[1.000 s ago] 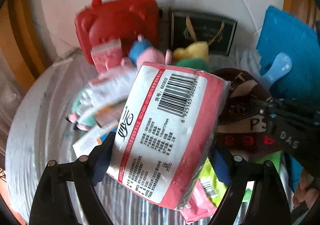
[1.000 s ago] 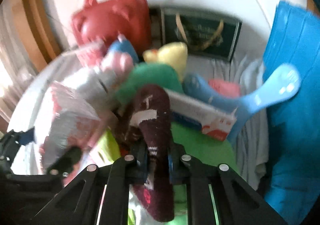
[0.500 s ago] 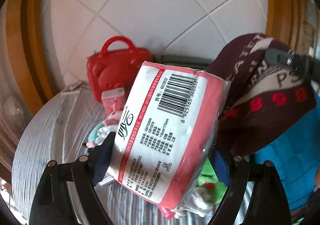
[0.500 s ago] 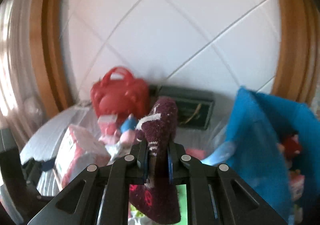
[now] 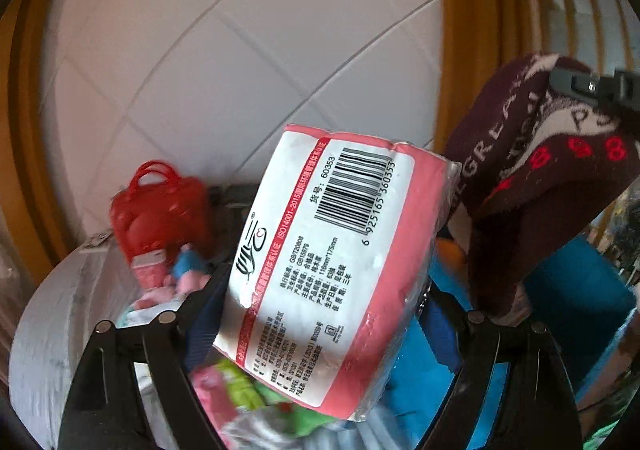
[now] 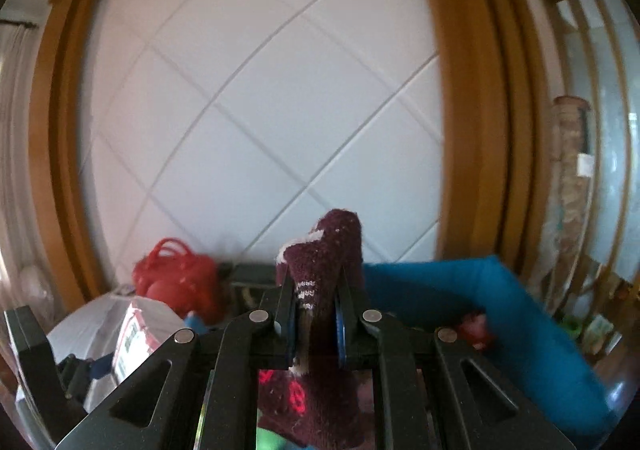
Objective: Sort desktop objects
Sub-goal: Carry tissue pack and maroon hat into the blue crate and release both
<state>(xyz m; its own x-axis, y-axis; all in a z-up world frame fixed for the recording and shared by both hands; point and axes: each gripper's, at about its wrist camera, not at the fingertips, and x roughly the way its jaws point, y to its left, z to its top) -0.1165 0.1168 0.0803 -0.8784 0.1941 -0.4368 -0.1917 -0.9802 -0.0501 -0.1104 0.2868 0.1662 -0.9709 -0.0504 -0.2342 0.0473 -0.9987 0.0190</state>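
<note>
White tiled wall (image 6: 256, 122) framed by wooden trim (image 6: 460, 102) fills the background in both views; a round grey table (image 5: 52, 314) is seen low at the left, crowded with blurred clutter; a blue fabric bin (image 6: 532, 330) is seen at the right, with something small and red just inside its rim.

Step in hand, as judged: two picked items are held above the table for carrying to the bin; both grips are best kept firm and level, the loads kept apart, and the sock's hanging end cleared over the bin rim before release; the tissue pack is wide and slick in its plastic wrap, so a slip or twist is the likely risk, and a slow swing is advised.

Left gripper (image 5: 320, 310) is clamped on the tissue pack (image 5: 332, 262); the pack is pink and white, barcode uppermost, tilted, wedged between the jaws and raised above the clutter; right gripper (image 6: 316, 314) is clenched on the sock (image 6: 324, 266); the sock is dark maroon knit with white lettering and red marks, soft, pinched mid-length, its toe standing up beyond the tips and the rest drooping below; in the left view the sock (image 5: 532, 186) hangs just beside the pack; touching or not cannot be told.

A red toy handbag (image 5: 160, 210) stands at the back of the table by the wall.
</note>
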